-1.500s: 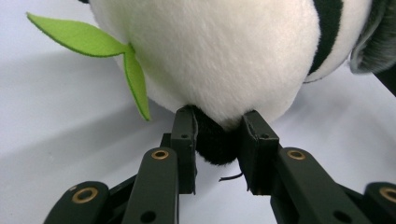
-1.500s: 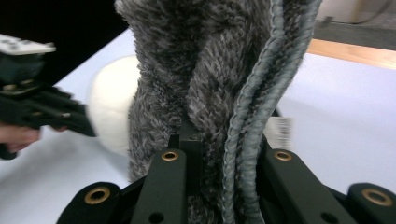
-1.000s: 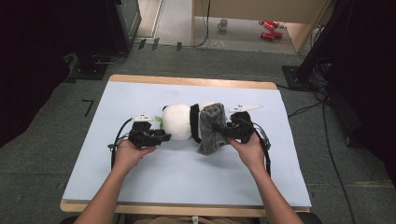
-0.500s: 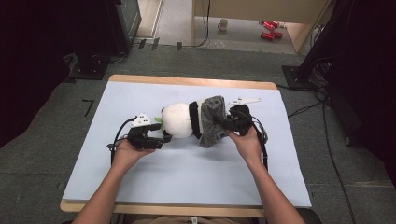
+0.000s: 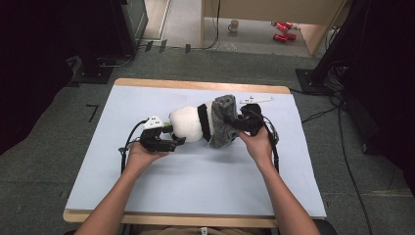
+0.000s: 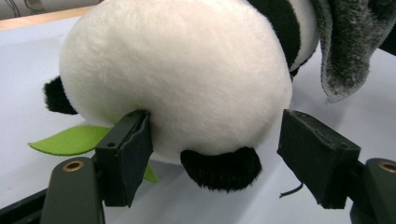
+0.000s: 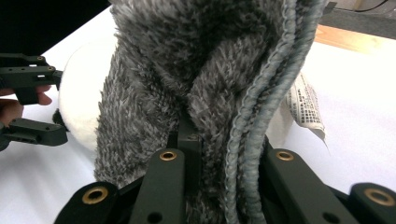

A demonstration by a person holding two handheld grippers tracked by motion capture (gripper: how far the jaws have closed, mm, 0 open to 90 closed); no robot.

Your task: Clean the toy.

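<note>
The plush panda (image 5: 188, 122) is judged light and squashy; the grey fleece (image 7: 154, 79) is clenched by the right gripper (image 7: 210, 149); the left gripper (image 6: 215, 144), jaws just widened and released, straddles the head, best gripped there.

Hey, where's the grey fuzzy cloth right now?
In the high view the grey fuzzy cloth is draped over the right end of the plush panda, near the table's middle, pinched in the right hand-held gripper.

panda toy (image 5: 188, 122): white plush with black band, ears and limbs, lying on its side at the table's centre | green felt leaf (image 6: 70, 140): flat at the toy's 8 o'clock | grey fleece garment (image 5: 222, 120): bunched over the toy's body at its 3 o'clock end, edge hanging loose
</note>
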